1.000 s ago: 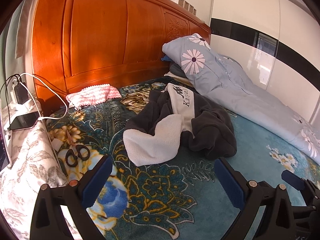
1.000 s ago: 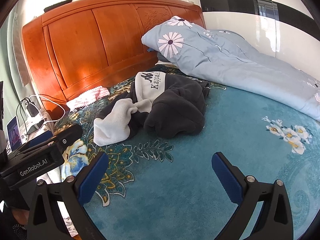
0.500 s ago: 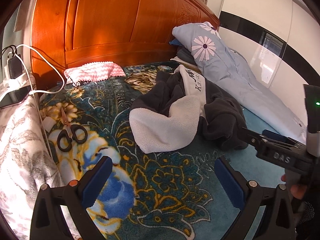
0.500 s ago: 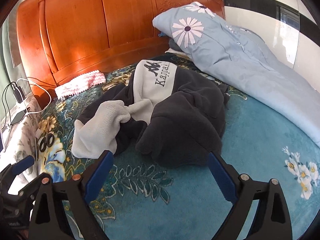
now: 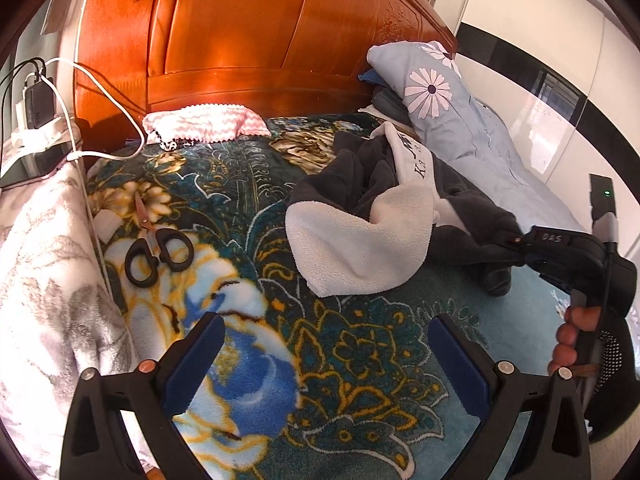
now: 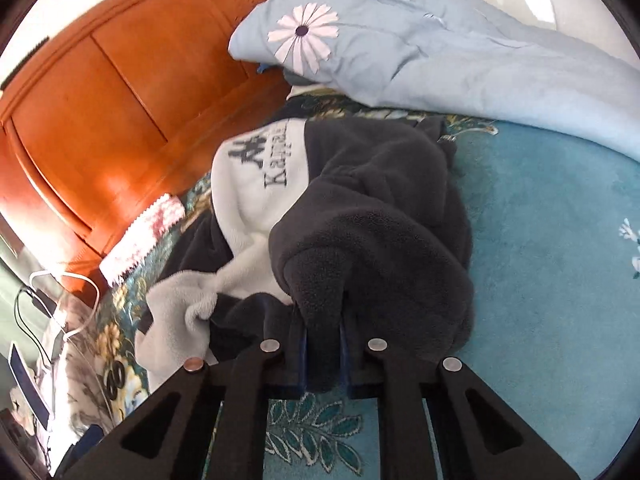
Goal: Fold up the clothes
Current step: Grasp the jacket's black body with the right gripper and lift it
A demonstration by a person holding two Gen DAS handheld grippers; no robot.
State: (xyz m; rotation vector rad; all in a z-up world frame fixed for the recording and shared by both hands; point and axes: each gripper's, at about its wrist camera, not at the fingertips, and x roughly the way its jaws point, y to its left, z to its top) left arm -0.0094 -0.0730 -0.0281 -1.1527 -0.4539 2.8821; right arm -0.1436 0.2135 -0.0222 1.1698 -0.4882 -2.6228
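A crumpled fleece sweater (image 5: 360, 216), dark grey with a pale grey panel and sleeve, lies in a heap on the patterned bed blanket (image 5: 344, 344). In the right wrist view the same sweater (image 6: 384, 216) fills the middle, and my right gripper (image 6: 323, 344) is shut on a dark fold at its near edge. The right gripper (image 5: 516, 246) also shows at the right of the left wrist view, held by a hand (image 5: 572, 340), touching the sweater's dark side. My left gripper (image 5: 328, 360) stands open above the blanket, short of the sweater, with nothing between its fingers.
Black-handled scissors (image 5: 158, 248) lie on the blanket at the left. A pink-and-white cloth (image 5: 200, 124) sits by the wooden headboard (image 5: 240, 40). A pale blue flowered duvet (image 6: 440, 48) lies behind the sweater. Cables and a charger (image 5: 38, 104) rest on the covered bedside stand.
My right gripper moved in to the sweater and went from open to shut on its dark fold. The left gripper drifted slightly closer and stayed open.
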